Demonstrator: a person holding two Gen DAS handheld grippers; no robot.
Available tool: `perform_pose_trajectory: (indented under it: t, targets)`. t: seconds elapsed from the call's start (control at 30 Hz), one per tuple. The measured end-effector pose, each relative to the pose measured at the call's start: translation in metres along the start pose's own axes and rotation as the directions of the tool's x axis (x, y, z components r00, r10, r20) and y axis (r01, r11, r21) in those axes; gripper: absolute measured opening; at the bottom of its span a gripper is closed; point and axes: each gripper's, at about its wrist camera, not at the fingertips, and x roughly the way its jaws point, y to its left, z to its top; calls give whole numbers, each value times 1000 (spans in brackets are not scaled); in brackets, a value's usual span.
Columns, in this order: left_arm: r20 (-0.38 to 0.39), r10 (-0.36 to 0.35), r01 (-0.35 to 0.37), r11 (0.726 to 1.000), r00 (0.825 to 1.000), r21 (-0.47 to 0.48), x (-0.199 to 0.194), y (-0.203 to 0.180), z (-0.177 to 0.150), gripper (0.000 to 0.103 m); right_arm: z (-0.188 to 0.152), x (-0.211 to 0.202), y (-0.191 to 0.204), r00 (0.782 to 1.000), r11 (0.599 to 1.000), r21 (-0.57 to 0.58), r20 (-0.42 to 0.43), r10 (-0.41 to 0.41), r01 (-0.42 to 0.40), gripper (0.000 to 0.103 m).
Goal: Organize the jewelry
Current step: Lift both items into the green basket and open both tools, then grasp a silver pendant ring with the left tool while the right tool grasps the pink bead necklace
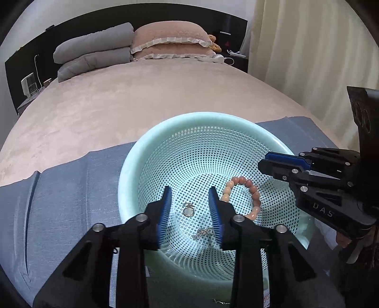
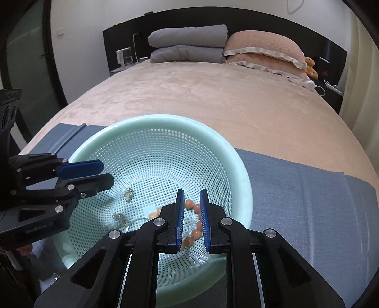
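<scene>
Jewelry lies in the bottom of a pale green mesh basket [image 1: 132,165]: a silver chain piece [image 1: 203,232] nearest, a small silver ring charm [image 1: 188,210] just beyond it, and a pink bead bracelet [image 1: 246,196] at about 2 o'clock from the charm. The left hand-held gripper [image 1: 190,196] hangs over the basket, its blue-padded jaws parted wide and holding nothing, with the charm seen between them. The right hand-held gripper [image 2: 191,197] hovers above the bracelet [image 2: 196,233], jaws set a moderate gap apart and empty; whether the pads touch the beads I cannot tell. The basket sits on a blue cloth [image 1: 71,189] spread over a pink bed [image 1: 142,94]. Far off at 12 o'clock lie grey folded quilts [image 1: 94,51] and pink pillows [image 1: 170,39] against a black headboard [image 1: 165,16].
</scene>
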Motion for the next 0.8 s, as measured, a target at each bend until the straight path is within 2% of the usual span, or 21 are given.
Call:
perform_pose_trajectory:
  t: [0.03,0.07,0.1,0.23,0.47,0.8]
  targets:
    - [8,9,-9,1000,1000,5,-5,-1,0,40,0,-7,0,1000,1000,3,14,-4,4,27]
    - [15,11,-11,1000,1000,5,-10,-2,1,42,-1,-16,0,999,1000,4,33,-8,8,38]
    - [21,7,-8,1000,1000,2,-17,-2,1,42,-2,-25,0,999,1000,3,49,-8,8,39]
    - [50,19,-19,1000,999,4,-44,-6,-4,47,-7,-54,4,997,1000,1,79,-13,13,40]
    - [57,41,-42,999,998,7,-82,-14,-30,49,-27,-92,21,995,1000,-27,95,1,2,45]
    - [28,62,-62,998,998,13,-107,-27,-80,49,-70,-101,42,999,999,-22,48,24,-23,45]
